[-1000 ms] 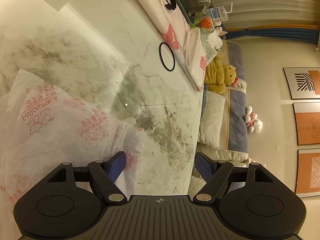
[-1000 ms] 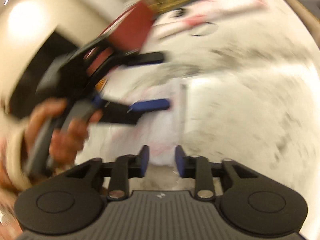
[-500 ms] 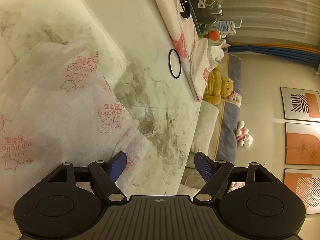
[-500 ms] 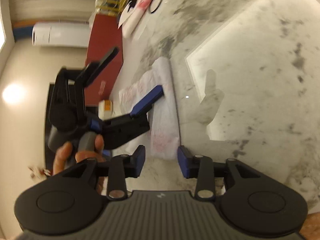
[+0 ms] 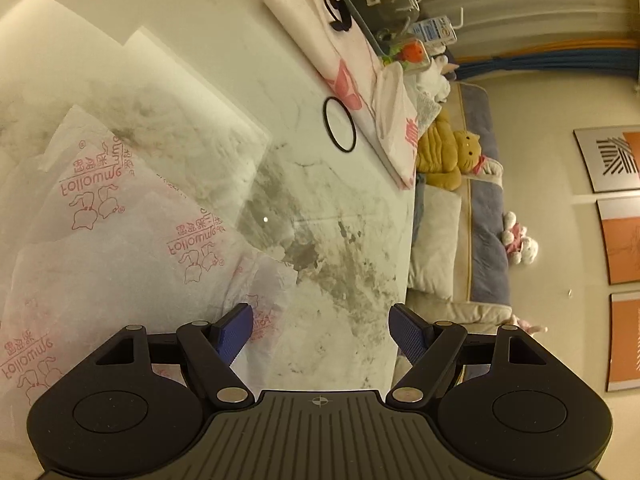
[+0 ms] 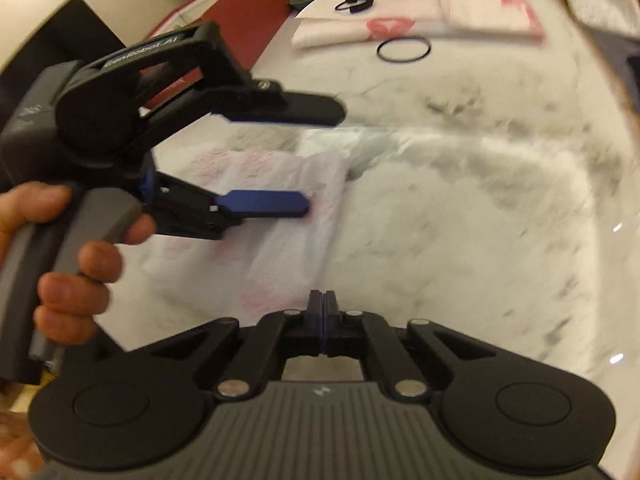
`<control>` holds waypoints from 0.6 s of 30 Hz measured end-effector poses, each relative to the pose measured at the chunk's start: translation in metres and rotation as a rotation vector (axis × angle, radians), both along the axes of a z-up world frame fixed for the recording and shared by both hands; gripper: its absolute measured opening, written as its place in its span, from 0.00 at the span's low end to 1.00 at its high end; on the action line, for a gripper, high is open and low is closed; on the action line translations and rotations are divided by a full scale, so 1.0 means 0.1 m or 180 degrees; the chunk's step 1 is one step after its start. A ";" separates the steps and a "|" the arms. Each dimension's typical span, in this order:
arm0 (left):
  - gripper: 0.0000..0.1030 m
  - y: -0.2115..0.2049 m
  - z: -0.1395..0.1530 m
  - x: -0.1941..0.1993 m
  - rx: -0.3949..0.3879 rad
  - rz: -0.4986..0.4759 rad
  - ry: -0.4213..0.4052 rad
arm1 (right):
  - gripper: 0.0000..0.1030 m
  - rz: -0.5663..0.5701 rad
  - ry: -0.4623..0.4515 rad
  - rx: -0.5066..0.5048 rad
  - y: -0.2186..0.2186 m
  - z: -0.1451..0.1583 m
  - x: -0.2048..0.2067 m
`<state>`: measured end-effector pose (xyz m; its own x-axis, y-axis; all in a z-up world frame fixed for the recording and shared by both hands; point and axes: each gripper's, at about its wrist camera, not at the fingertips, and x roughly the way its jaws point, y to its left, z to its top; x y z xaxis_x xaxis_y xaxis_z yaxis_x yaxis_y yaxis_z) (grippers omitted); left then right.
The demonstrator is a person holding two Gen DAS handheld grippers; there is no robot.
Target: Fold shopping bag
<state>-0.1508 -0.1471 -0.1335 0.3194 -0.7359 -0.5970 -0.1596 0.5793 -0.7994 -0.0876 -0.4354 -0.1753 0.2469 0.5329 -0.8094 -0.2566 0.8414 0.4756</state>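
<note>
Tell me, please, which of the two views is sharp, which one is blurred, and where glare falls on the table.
Left wrist view: sharp, warm yellowish light, red print on the shopping bag readable, bright glare on the marble table upper left. Right wrist view: motion-blurred, bag print smeared, left claw streaked; fisheye bends the table edge in both.

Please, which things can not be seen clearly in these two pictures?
- Right gripper: shut; its fingers hide any pinched shopping bag.
- Bag print, right wrist view: motion blur.
- Bag's left part, left wrist view: cut by the frame edge.
- Tray items: too small.
</note>
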 end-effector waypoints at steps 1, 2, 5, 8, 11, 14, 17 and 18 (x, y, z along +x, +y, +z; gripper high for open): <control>0.75 0.02 0.00 -0.01 0.0003 0.0035 0.0000 | 0.00 -0.0065 -0.0021 0.0126 -0.04 0.03 0.00; 0.75 0.03 0.00 -0.02 0.0012 0.0058 -0.0006 | 0.00 -0.0129 -0.0052 0.0265 -0.08 0.07 0.00; 0.75 0.04 0.01 -0.04 0.0036 0.0099 -0.0014 | 0.00 -0.0001 -0.0073 0.0589 0.00 0.10 -0.02; 0.75 0.04 0.02 -0.05 0.0056 0.0106 -0.0015 | 0.00 0.0306 0.0041 0.0612 0.26 -0.01 -0.02; 0.75 0.07 0.03 -0.07 0.0090 0.0130 -0.0011 | 0.00 0.0633 -0.0047 0.0278 0.40 -0.07 -0.07; 0.75 0.10 0.03 -0.12 0.0105 0.0164 0.0023 | 0.00 0.0524 -0.0089 0.0012 0.30 -0.04 0.00; 0.75 0.11 0.02 -0.19 0.0080 0.0165 0.0014 | 0.02 0.0519 -0.0110 0.0000 0.17 0.00 0.06; 0.75 0.12 0.01 -0.21 0.0052 0.0188 0.0025 | 0.05 0.0478 -0.0082 0.0211 0.09 0.02 0.07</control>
